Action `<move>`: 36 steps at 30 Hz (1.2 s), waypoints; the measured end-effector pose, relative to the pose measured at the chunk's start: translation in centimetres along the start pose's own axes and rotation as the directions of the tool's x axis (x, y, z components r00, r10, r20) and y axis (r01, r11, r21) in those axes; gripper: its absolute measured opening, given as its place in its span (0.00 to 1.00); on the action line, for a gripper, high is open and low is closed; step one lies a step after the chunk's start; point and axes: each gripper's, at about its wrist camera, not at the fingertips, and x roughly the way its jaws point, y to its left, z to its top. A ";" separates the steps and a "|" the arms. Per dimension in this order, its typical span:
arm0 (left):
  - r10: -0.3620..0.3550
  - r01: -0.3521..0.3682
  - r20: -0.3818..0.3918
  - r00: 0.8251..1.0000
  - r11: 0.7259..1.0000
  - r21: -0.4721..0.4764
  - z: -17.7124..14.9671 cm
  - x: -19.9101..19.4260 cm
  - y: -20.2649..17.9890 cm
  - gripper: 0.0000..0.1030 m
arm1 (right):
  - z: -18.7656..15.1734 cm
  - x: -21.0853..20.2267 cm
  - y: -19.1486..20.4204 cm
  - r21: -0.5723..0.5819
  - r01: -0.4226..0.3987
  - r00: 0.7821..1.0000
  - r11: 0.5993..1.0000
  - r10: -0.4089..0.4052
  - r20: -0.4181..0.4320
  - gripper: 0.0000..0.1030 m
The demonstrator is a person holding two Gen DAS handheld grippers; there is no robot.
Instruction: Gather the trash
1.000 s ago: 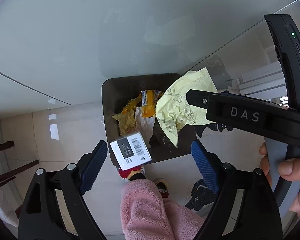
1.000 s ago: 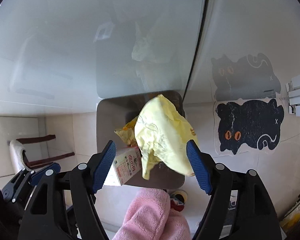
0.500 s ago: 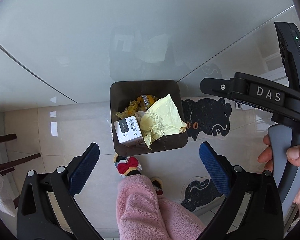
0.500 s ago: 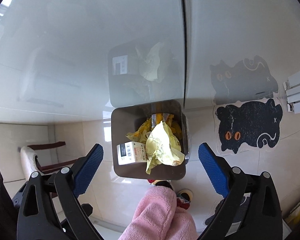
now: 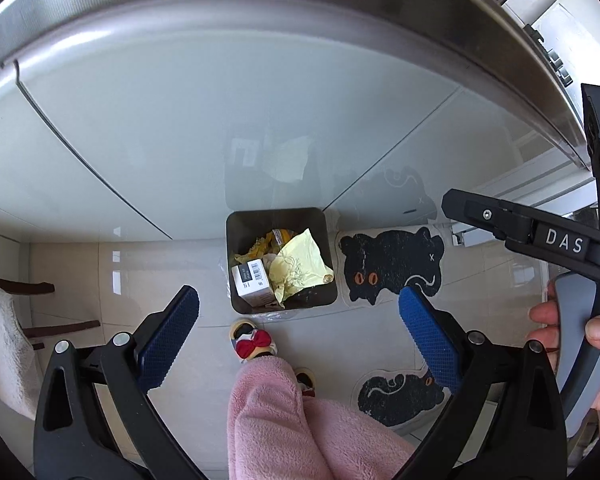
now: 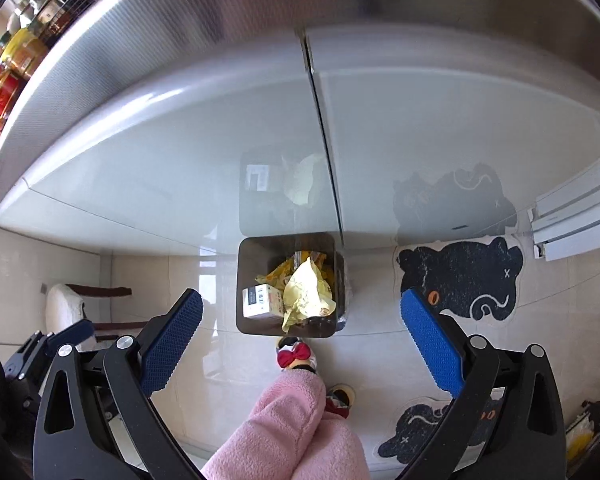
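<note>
- It looked like a home kitchen: glossy white cabinet doors [image 6: 180,168] under a steel counter edge [image 6: 204,20], ahead of the tongs.
- Jars [image 6: 8,56] stood far left.
- Cat-shaped mats [image 6: 460,276] lay on the tiled floor [image 6: 140,280].

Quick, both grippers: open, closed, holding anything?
Left gripper: open, holding nothing.
Right gripper: open, holding nothing.

bin [image 5: 236,224]: dark brown-grey
wrapper [image 5: 300,264] in bin: pale yellow, thin line print
box [image 5: 252,282] in bin, left of wrapper: white, black label, barcode
cat mat [image 5: 392,264] right of bin: black, orange eyes
slipper [image 5: 254,340] below bin: red bow (cute)
gripper pads [image 5: 168,336]: blue, cross-hatched
</note>
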 end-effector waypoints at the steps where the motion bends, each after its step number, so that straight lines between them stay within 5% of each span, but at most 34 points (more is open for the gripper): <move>1: 0.012 -0.012 0.019 1.000 1.000 0.005 0.2 -1.0 -0.3 0.92 | 0.1 -1.0 0.0 -0.005 0.023 1.000 1.000 -0.023 0.008 0.97; 7: 0.046 -0.046 0.135 0.990 0.999 -0.001 1.4 -7.2 -1.4 0.92 | 0.5 -7.8 0.2 -0.021 0.038 0.992 0.999 -0.036 0.121 0.97; 12: 0.063 -0.069 0.266 0.962 0.998 0.012 2.9 -13.3 -2.8 0.92 | 1.4 -14.2 1.2 -0.037 0.042 0.964 0.998 -0.031 0.263 0.97; 15: 0.064 -0.078 0.347 0.936 0.997 0.025 3.9 -17.0 -3.8 0.92 | 1.8 -17.7 2.0 -0.070 0.035 0.937 0.997 -0.009 0.350 0.97; 26: 0.110 -0.153 0.581 0.807 0.988 0.026 6.5 -28.4 -6.4 0.92 | 2.4 -28.3 4.1 -0.083 0.138 0.785 0.987 -0.058 0.617 0.97; 36: 0.124 -0.177 0.682 0.721 0.984 0.008 7.5 -33.0 -6.9 0.92 | 3.2 -32.5 4.5 -0.062 0.135 0.717 0.989 -0.054 0.694 0.97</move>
